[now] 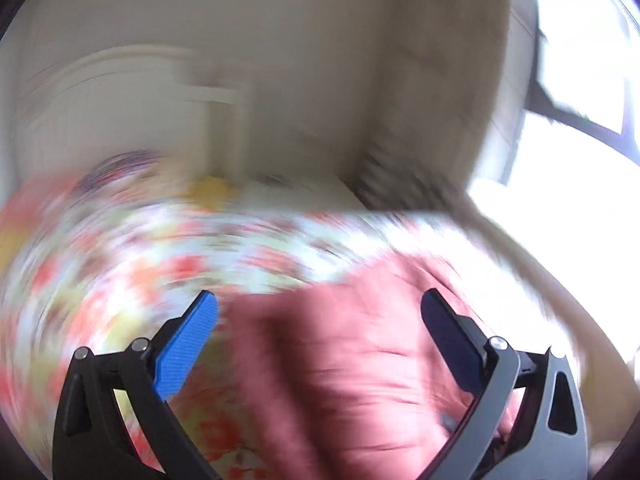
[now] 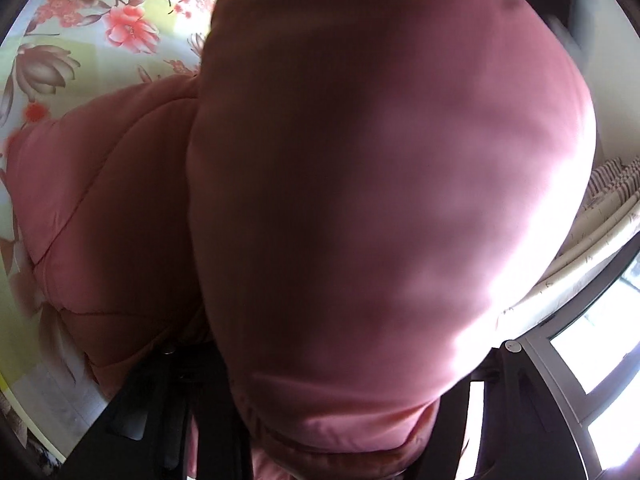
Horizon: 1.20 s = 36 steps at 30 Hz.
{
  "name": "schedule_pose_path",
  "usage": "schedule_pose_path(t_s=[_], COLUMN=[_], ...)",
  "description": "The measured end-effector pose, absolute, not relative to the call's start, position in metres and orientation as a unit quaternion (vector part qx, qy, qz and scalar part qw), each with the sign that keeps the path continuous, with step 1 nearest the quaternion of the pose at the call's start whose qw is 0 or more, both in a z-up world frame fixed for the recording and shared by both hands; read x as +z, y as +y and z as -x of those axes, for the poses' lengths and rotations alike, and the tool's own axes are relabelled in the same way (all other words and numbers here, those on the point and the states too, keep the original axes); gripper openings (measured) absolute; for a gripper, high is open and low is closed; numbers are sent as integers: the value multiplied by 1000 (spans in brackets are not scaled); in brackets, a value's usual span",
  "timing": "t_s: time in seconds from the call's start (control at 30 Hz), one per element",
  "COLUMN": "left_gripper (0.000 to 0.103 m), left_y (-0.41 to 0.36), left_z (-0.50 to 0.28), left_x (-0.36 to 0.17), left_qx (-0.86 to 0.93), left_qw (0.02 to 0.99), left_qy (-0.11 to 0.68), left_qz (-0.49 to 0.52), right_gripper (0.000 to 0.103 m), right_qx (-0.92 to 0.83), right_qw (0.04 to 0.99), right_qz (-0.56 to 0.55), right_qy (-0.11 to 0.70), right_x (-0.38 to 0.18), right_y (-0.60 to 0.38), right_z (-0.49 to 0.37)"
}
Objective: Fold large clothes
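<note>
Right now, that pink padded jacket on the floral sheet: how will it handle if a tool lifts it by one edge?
The pink padded jacket will likely be floppy: in the right wrist view it bulges over the camera and sags. Quilted seams suggest puffy filling, so probably light for its bulk but springy, resisting a flat fold. Its smooth sheen hints it may slide on the floral sheet.

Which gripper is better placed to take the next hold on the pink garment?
Probably left: the left gripper is open and empty above the pink garment. In the right wrist view, garment covers the right gripper's fingers.
</note>
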<state>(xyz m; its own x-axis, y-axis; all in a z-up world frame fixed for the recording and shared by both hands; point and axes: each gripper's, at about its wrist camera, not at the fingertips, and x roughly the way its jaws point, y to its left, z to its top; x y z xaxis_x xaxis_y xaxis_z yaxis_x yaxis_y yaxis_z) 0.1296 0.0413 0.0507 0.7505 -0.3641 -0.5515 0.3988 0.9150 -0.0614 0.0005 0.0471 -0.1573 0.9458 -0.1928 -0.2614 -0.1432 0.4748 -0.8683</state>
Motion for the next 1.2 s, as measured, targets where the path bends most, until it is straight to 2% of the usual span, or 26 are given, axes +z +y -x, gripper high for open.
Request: schedule_pose_path(t_s=[0.17,0.27,0.33,0.43,0.5,0.6,0.73,0.77,0.83,0.97,1.1,1.2], left_gripper=[101,101,101,101,101,101,101,101,101,101,101,101], left_y=[-39,-55,-35,6,29,50,64,61,60,55,47,42], left_z=[-173,-208,-216,-217,-213,-204,-200,-198,-197,-202,-191,-172], left_x=[32,-21,-55,-70,-72,-68,-62,-60,-59,-52,-15,26], left_qx=[-221,-186,-219,-230,-216,-196,-184,-182,-184,-183,-114,-128], left_qw=[899,875,872,889,903,919,927,929,929,917,917,924], left_qy=[344,394,400,382,362,337,324,321,318,350,366,354], left_qz=[-154,-213,-177,-108,-87,-62,-35,-37,-41,-57,-109,-61], right_gripper=[60,60,60,66,71,71,70,70,70,72,72,72], right_qx=[-3,3,15,67,136,242,237,224,205,154,157,158], right_qw=[845,847,846,853,879,923,948,949,946,938,934,935], right_qz=[511,507,510,494,425,229,6,-19,-7,154,170,167], right_qy=[159,157,154,153,166,190,213,222,251,268,273,272], right_x=[-159,-158,-157,-153,-130,-79,-47,-31,-25,-54,-67,-80], right_y=[28,13,8,-7,-25,-74,-165,-158,-157,-80,-81,-76], right_z=[15,27,35,55,73,82,52,34,2,-10,-8,-19])
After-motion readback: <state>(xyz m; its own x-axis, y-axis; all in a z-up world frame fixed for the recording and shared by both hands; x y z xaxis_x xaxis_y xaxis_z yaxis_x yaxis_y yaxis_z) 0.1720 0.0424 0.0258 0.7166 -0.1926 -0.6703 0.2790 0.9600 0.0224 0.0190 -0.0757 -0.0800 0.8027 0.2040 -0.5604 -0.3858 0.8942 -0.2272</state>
